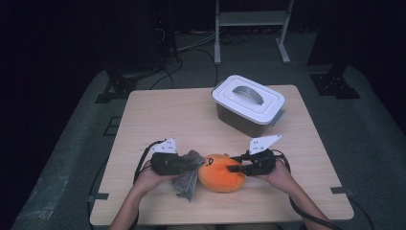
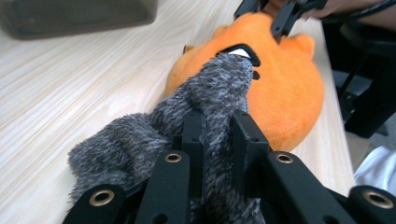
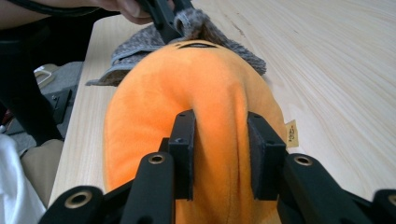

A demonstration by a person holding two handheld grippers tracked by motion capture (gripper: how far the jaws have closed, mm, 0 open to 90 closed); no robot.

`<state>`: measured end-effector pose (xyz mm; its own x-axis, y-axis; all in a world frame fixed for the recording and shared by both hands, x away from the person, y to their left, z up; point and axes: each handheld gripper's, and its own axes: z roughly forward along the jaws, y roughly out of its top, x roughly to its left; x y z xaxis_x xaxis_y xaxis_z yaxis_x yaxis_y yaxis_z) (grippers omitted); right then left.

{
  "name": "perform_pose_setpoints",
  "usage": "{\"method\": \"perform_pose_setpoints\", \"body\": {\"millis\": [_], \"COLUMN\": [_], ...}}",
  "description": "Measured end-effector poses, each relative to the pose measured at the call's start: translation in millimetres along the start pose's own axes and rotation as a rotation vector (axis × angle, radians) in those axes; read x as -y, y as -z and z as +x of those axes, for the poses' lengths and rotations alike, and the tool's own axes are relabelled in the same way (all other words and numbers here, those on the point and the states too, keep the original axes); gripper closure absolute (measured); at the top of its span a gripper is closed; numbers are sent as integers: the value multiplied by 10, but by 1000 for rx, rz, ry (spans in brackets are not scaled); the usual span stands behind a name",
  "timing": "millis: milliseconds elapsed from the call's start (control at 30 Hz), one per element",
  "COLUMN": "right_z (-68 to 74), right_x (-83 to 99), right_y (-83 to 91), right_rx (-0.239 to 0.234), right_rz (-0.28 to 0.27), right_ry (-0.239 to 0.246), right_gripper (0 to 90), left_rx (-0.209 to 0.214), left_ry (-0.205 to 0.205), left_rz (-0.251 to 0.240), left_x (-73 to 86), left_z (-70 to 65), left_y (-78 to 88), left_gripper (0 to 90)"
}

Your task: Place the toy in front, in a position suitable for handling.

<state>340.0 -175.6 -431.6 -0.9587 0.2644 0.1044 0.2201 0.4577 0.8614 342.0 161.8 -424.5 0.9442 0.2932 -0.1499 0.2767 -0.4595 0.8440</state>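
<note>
An orange plush toy (image 1: 221, 173) with a small black face lies near the table's front edge. A grey fuzzy cloth (image 1: 188, 178) lies against its left side. My left gripper (image 1: 195, 164) is shut on a bunched fold of that grey cloth (image 2: 205, 112), right beside the orange plush toy (image 2: 285, 98). From the right, my right gripper (image 1: 233, 168) pinches a ridge of the orange plush toy (image 3: 219, 121) between its jaws. Beyond the toy in the right gripper view lies the grey cloth (image 3: 140, 46), held by the other gripper.
A closed white-lidded storage box (image 1: 249, 104) with a handle stands at the back right of the wooden table (image 1: 167, 115). Both forearms come in over the front edge. A metal stand (image 1: 251, 28) and cables lie on the floor beyond the table.
</note>
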Motion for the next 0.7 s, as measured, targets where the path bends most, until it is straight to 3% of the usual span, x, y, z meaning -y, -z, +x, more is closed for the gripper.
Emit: {"method": "perform_pose_setpoints", "body": {"millis": [67, 100, 133, 233, 267, 333, 367, 400, 433, 467, 600, 700], "right_z": [19, 19, 33, 40, 60, 74, 74, 86, 96, 101, 153, 217], "right_x": [7, 7, -4, -41, -86, -128, -128, -145, -155, -165, -198, -184], "right_y": [0, 0, -19, -54, -97, -138, -138, -146, -137, -126, -22, 109], "right_rx": [14, 14, 22, 30, 36, 40, 40, 37, 40, 39, 38, 27], "right_rz": [-3, -3, -5, -7, -5, -2, -2, -4, -4, -6, -36, -64], "right_ry": [-2, -2, -2, -11, -8, -4, -4, -11, -13, -11, 23, 56], "right_gripper": [650, 650, 651, 651, 651, 625, 625, 535, 487, 445, 391, 374], "left_rx": [5, 5, 24, 53, 49, 38, 34, 36, 36, 37, 2, -1], "left_ry": [-41, -41, -62, -72, -94, -100, -97, -77, -77, -52, -45, -21], "left_rz": [-7, -7, -31, -67, -53, -31, -13, 7, 7, 1, 6, -9], "left_x": [-92, -92, -160, -234, -284, -283, -262, -199, -199, -163, -136, -97], "left_z": [-98, -98, -171, -233, -279, -285, -277, -232, -232, -183, -143, -103], "left_y": [-23, -23, -18, -10, -30, -49, -70, -94, -94, -73, -31, -22], "left_gripper": [773, 773, 773, 773, 773, 773, 773, 777, 778, 778, 778, 778]}}
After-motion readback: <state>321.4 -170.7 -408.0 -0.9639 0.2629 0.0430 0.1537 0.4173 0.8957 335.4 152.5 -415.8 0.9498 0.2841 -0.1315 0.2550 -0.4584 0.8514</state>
